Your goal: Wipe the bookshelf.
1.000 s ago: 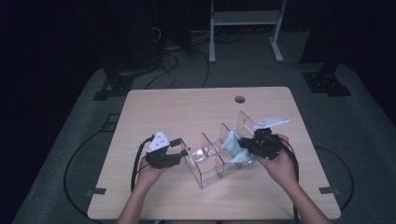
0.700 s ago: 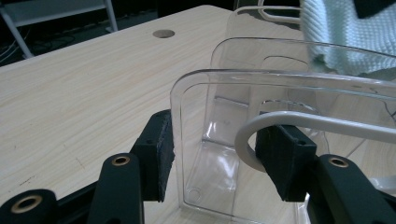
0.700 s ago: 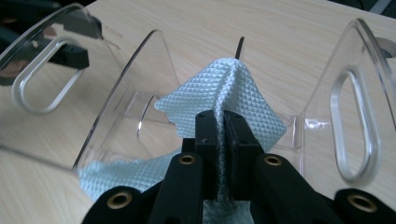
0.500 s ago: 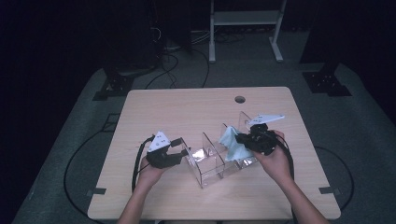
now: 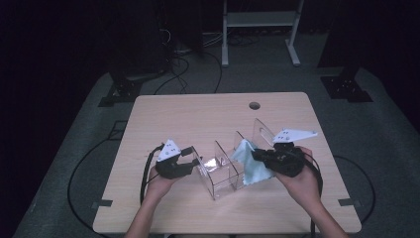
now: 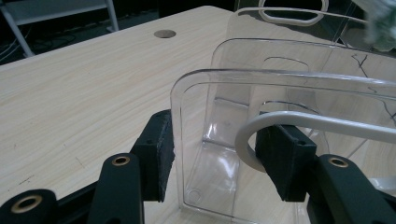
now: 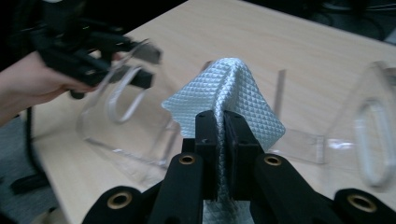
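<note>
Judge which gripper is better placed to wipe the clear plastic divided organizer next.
Right. The right gripper is shut on the light blue quilted cloth beside the clear plastic divided organizer, whose end wall the left gripper steadies.

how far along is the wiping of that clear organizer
Done: the right gripper has the light blue cloth pinched, and the left gripper straddles an end wall of the clear organizer. In hand: the cloth is at the middle compartments. Left: probably the other surfaces.

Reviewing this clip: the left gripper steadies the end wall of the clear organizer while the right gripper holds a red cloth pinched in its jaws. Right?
Not quite: the cloth is pale blue, not red, as the right gripper view shows. The rest holds: the right gripper pinches it, and the left gripper straddles the clear organizer end wall.
</note>
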`<act>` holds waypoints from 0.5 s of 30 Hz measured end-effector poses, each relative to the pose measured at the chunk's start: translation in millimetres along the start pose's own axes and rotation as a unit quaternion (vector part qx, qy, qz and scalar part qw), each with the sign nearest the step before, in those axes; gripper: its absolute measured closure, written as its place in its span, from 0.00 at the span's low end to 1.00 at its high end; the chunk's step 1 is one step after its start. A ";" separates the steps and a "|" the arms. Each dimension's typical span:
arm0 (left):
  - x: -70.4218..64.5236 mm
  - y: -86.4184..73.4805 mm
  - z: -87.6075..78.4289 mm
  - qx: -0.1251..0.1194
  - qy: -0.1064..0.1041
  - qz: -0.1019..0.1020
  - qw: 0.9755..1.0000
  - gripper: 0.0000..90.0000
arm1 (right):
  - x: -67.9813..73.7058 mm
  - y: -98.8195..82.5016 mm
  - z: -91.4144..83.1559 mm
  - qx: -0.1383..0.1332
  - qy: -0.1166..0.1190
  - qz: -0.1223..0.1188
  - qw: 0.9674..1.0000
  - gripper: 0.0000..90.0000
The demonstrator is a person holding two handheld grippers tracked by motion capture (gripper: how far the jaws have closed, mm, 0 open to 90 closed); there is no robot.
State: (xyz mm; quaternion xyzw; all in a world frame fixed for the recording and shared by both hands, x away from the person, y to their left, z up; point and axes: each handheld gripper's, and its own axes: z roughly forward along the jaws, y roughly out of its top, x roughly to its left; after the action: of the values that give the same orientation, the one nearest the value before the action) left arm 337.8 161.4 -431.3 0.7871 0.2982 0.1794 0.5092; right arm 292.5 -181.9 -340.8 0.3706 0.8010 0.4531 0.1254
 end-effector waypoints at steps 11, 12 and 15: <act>0.1 0.3 -0.4 0.003 0.000 0.009 1.000 0.53 | 25.9 -4.9 42.6 0.049 0.038 -0.011 0.998 0.94; -0.1 0.3 -0.4 0.003 0.000 0.008 1.000 0.53 | 26.3 -4.3 46.3 0.051 0.038 -0.012 0.998 0.94; -0.4 0.4 -0.3 0.003 0.000 0.008 1.000 0.53 | 25.7 -0.4 54.6 0.053 0.038 -0.007 0.998 0.94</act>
State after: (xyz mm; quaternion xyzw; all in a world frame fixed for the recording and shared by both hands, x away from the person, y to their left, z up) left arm 337.5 161.2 -430.8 0.7910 0.2924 0.1827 0.5054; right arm 303.7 -129.3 -368.1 0.3535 0.8308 0.4226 0.0785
